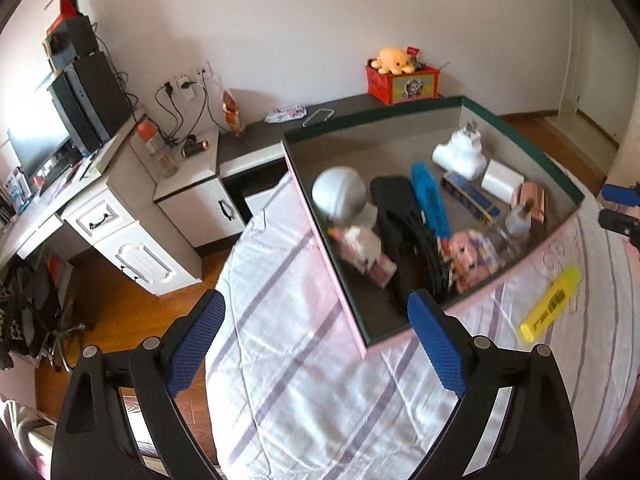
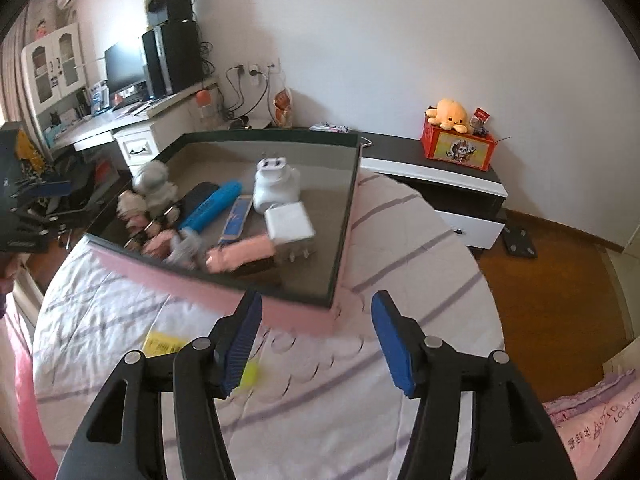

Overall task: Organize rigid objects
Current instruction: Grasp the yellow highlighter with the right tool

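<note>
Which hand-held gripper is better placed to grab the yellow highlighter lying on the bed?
Probably the right hand-held gripper: the yellow highlighter lies just under its open fingers, outside the box. The left hand-held gripper is open too, but farther off.

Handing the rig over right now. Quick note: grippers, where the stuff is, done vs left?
Left gripper: open, empty, above the bed near the box.
Right gripper: open, empty, over the bedsheet.
Done: blue marker, white adapter, white charger, pink toys and other items lie in the box.
Left: yellow highlighter is on the bed outside the box, beside the right gripper.
</note>
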### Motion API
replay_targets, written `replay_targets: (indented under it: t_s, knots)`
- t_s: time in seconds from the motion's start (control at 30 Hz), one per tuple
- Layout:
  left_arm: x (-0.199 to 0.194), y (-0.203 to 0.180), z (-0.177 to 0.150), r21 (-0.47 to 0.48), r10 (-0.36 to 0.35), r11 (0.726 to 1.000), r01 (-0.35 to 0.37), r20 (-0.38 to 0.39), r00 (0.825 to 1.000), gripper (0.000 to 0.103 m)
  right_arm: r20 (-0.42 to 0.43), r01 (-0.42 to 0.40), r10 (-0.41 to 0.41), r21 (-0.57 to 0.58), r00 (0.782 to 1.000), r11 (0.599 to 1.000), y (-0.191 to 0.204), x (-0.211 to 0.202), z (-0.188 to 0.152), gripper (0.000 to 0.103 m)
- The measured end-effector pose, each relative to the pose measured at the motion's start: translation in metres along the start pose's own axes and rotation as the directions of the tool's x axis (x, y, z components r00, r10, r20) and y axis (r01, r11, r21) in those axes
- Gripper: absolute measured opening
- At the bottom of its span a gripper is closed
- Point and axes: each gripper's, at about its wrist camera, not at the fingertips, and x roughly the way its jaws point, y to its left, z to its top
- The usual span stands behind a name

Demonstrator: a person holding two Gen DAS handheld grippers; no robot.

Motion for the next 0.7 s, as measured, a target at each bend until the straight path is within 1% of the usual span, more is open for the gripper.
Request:
replay_targets:
  t_s: [0.1, 0.17, 0.2, 0.27, 0.37, 0.43, 0.5, 0.57, 0.6, 0.63, 0.67, 0.7]
  knots:
    - [0.001, -0.003, -0.005, 0.012, 0.018, 1.0, -0.018, -0.009, 1.0, 0.094, -0.014, -0.028, 0.028, -0.032, 1.0, 0.999, 0.006, 0.001, -0.01, 0.069]
    - [-0.001, -0.004, -0.01, 0.019, -0.004, 1.0, 0.005, -0.012, 1.0, 0.095, -0.039, -0.062, 0.059, -0.079, 0.997, 0.995, 0.015, 0.009, -0.016, 0.07]
    - [-0.002, -0.004, -0.011, 0.018, -0.004, 1.0, 0.004, -0.012, 1.0, 0.095, -0.051, -0.089, 0.084, -0.115, 0.995, 0.989, 0.021, 0.014, -0.019, 0.07]
    - [-0.005, -0.004, -0.013, 0.02, 0.011, 1.0, -0.011, -0.008, 1.0, 0.096, -0.078, -0.133, 0.119, -0.206, 0.99, 0.97, 0.033, 0.024, -0.025, 0.07]
    - [-0.007, -0.001, -0.015, 0.001, -0.015, 1.0, 0.015, -0.007, 1.0, 0.097, -0.115, -0.136, 0.105, -0.312, 0.988, 0.94, 0.047, 0.039, -0.026, 0.07]
    - [-0.005, 0.0, -0.015, -0.016, -0.038, 0.999, 0.038, -0.008, 0.999, 0.098, -0.13, -0.155, 0.117, -0.345, 0.985, 0.926, 0.052, 0.046, -0.023, 0.07]
    - [-0.001, 0.001, -0.014, -0.031, -0.026, 0.999, 0.025, -0.024, 0.999, 0.098, -0.158, -0.194, 0.143, -0.378, 0.977, 0.905, 0.06, 0.051, -0.021, 0.07]
    - [0.001, 0.0, -0.013, -0.036, -0.023, 0.999, 0.022, -0.028, 0.999, 0.098, -0.174, -0.217, 0.155, -0.435, 0.972, 0.874, 0.071, 0.055, -0.021, 0.07]
    - [0.003, 0.0, -0.013, -0.04, -0.017, 0.999, 0.016, -0.031, 0.999, 0.098, -0.182, -0.223, 0.156, -0.447, 0.971, 0.866, 0.075, 0.057, -0.023, 0.07]
    - [0.004, 0.0, -0.013, -0.042, -0.01, 0.999, 0.009, -0.032, 0.999, 0.098, -0.195, -0.229, 0.155, -0.453, 0.968, 0.861, 0.077, 0.06, -0.024, 0.069]
    - [0.005, 0.0, -0.012, -0.044, -0.005, 0.999, 0.004, -0.029, 1.0, 0.098, -0.21, -0.242, 0.162, -0.442, 0.964, 0.864, 0.076, 0.064, -0.024, 0.066]
    - [0.006, 0.0, -0.012, -0.051, -0.004, 0.999, 0.003, -0.026, 1.0, 0.095, -0.215, -0.258, 0.181, -0.419, 0.96, 0.871, 0.074, 0.064, -0.023, 0.053]
